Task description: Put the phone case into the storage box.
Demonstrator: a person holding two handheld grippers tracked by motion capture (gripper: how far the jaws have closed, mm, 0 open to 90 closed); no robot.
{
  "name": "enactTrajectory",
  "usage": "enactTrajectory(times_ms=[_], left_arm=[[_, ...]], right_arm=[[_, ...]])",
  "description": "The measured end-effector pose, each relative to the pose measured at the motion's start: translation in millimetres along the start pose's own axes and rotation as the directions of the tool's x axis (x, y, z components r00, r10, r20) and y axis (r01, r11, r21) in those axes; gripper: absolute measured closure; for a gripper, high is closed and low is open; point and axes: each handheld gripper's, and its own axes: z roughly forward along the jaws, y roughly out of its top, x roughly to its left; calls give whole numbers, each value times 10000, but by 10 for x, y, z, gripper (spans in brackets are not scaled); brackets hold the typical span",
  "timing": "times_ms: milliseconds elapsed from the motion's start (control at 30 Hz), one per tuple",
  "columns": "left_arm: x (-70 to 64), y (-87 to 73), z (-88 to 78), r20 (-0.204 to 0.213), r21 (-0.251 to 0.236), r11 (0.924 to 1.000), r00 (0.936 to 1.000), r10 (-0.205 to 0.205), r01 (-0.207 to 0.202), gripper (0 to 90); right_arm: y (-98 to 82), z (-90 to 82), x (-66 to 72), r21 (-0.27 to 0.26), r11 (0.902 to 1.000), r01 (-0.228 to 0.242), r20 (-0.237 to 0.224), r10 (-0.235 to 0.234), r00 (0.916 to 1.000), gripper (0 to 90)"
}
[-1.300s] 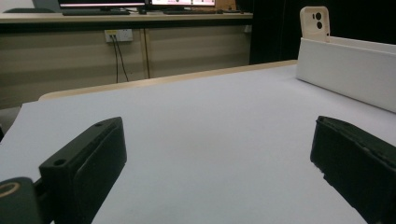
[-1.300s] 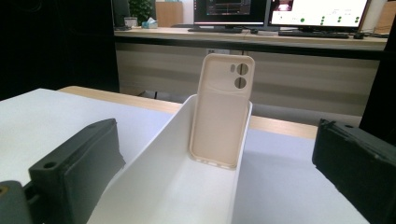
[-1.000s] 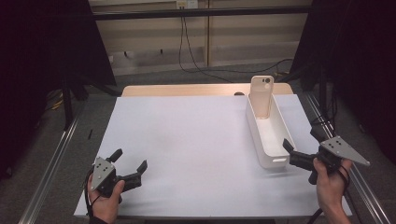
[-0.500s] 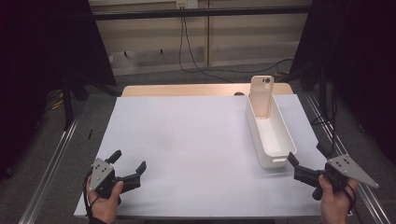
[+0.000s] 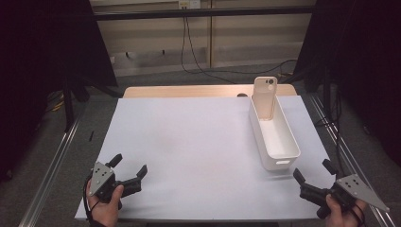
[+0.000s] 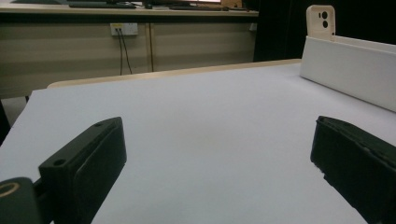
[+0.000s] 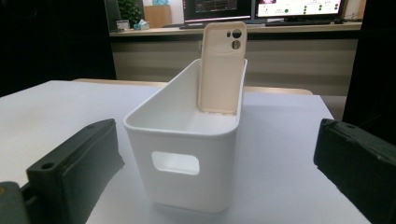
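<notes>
- Standing upright at the far end of the white bin (image 5: pixel 273 137), the phone case (image 5: pixel 265 97) leans on its end wall.
- Right gripper (image 5: pixel 312 182) rests near the table's (image 5: pixel 189 142) front edge, jaws wide apart and empty, just short of the bin's handle end.
- Left gripper (image 5: pixel 128 171) sits well apart at the front left corner, jaws spread, holding nothing.

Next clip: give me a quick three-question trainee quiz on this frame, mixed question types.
1. True or false: the phone case lies flat on the white sheet.
2. What do the right tongs point toward?
A. the white bin
B. a wall socket
C. the left tongs
3. Fill in: both tongs are ____.

Key:
1. False; it stands upright at the bin's far end.
2. A
3. open, holding nothing
</notes>
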Motion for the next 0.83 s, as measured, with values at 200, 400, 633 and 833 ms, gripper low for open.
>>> enactTrajectory(times_ms=[200,400,633,833], left_arm=[[-34,-9,-37,126,6,9999,9998,123,-123,32],[-50,-28,-68,248,69,9996,9993,288,-289,31],[-91,-34,-20,353,136,9991,9985,407,-412,32],[-56,-37,-22,146,82,9995,9994,314,-315,31]], right_arm=[[-114,-5,22,365,9991,232,-133,-228,9997,0],[-149,34,52,560,9979,316,-287,-301,9991,0],[-122,86,-12,367,9991,189,-111,-185,9998,0],[-116,108,-19,416,9989,196,-278,-185,9994,0]])
